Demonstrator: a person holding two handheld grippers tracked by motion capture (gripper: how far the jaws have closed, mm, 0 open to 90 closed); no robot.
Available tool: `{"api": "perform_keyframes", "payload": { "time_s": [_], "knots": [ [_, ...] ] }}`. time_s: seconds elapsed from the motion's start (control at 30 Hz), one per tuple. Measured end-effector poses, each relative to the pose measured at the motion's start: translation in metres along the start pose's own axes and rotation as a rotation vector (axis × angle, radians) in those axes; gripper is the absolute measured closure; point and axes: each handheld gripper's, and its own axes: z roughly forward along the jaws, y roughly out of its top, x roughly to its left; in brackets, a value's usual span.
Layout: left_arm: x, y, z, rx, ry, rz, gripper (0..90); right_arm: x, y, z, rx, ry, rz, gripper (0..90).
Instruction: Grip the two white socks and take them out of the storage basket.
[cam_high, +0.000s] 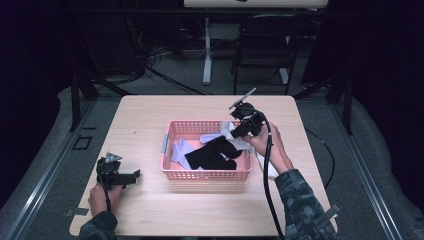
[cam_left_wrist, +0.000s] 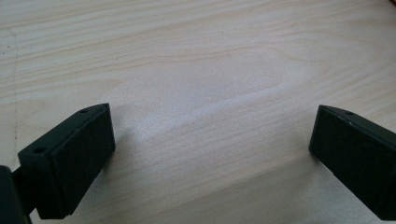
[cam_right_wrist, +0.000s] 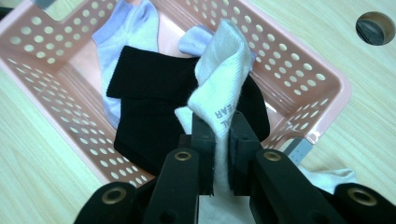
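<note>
A pink perforated basket stands mid-table holding black socks and pale lilac socks. My right gripper hovers over the basket's right rim, shut on a white sock whose free end hangs over the basket. My left gripper rests low over bare wood at the table's left front, jaws wide apart and nothing between them.
Another white sock lies on the table right of the basket, under my right hand. A round hole is in the tabletop beyond the basket. A dark chair and a desk leg stand behind the table.
</note>
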Motion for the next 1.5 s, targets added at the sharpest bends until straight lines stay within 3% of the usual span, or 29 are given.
{"api": "perform_keyframes", "payload": {
  "time_s": [0.37, 0.8, 1.23, 1.5],
  "knots": [
    [0.000, 0.000, 0.000, 0.000, -0.001, 0.000, 0.0, -0.008, -0.006, -0.024, -0.062, -0.008, 0.028, 83.9],
    [0.000, 0.000, 0.000, 0.000, 0.000, 0.000, 0.0, -0.032, -0.026, -0.046, -0.076, -0.058, 0.074, 84.0],
    [0.000, 0.000, 0.000, 0.000, 0.000, 0.000, 0.0, -0.061, -0.056, -0.054, -0.072, -0.101, 0.156, 84.2],
    [0.000, 0.000, 0.000, -0.001, 0.001, 0.000, 0.0, -0.076, -0.073, -0.050, -0.061, -0.116, 0.204, 84.1]
  ]
}}
